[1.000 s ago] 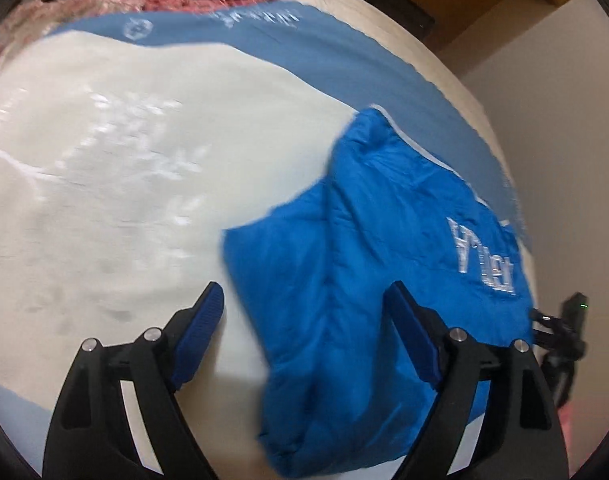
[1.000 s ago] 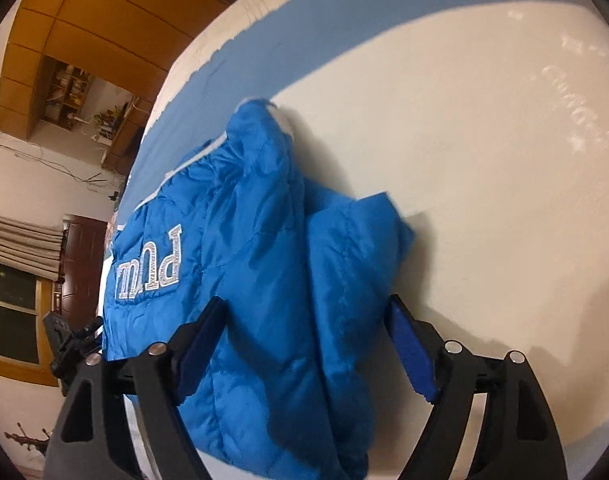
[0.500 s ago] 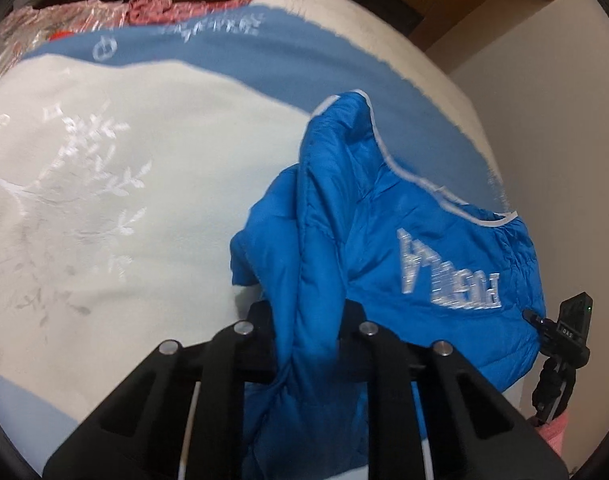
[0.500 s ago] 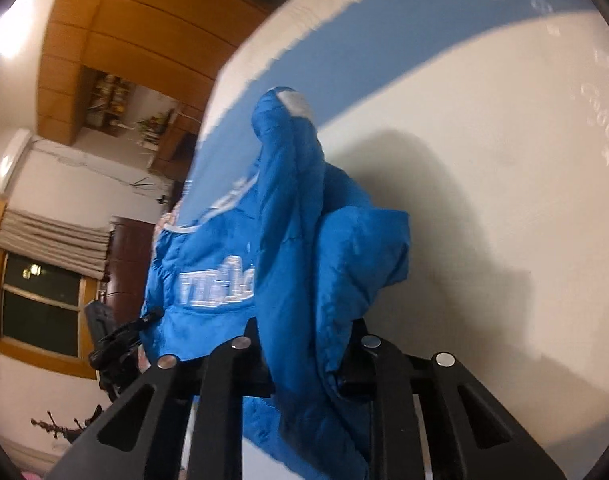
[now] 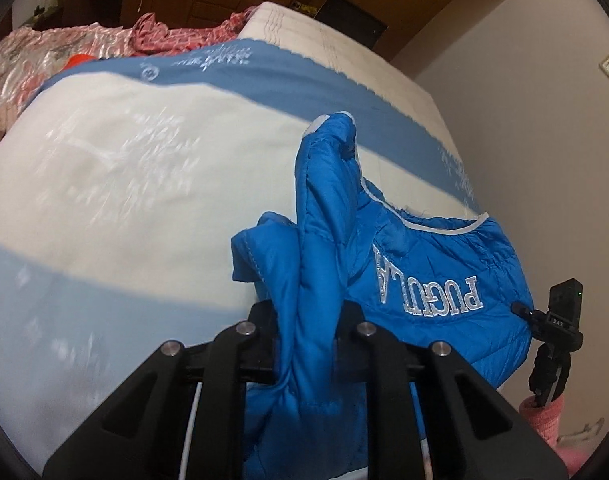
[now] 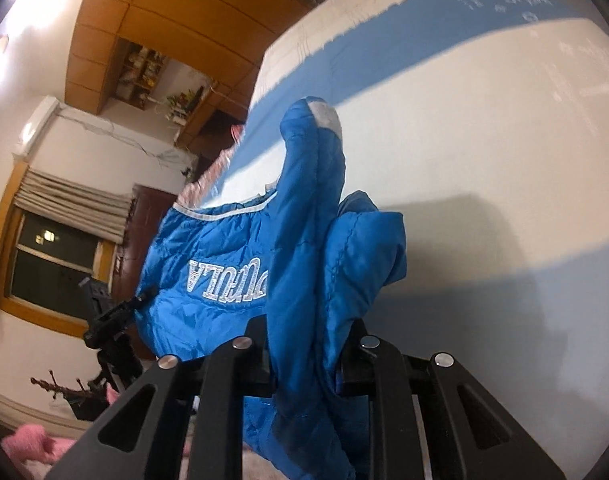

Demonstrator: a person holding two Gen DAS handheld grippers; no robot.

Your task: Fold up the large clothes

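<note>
A bright blue quilted jacket (image 5: 428, 264) with silver lettering hangs lifted above the bed. My left gripper (image 5: 308, 332) is shut on a bunched fold of its fabric, which spills down between the black fingers. In the right wrist view the same jacket (image 6: 208, 248) sags to the left, and my right gripper (image 6: 308, 344) is shut on another bunched fold. A sleeve end with a grey cuff (image 6: 324, 116) sticks up beyond the fingers. The far end of the jacket still trails toward the bed's edge. The other gripper (image 5: 560, 320) shows black at the jacket's right side.
The bed (image 5: 116, 184) carries a cream and light blue cover with white embroidery. Pink crumpled bedding (image 5: 44, 48) lies at its far end. A white wall (image 5: 524, 80) runs along the right side. Wooden cabinets (image 6: 144, 12) and a dark window (image 6: 52, 268) stand beyond.
Both grippers went from open around the jacket lying on the bed to shut on folds of it, then rose, lifting the jacket off the cover.
</note>
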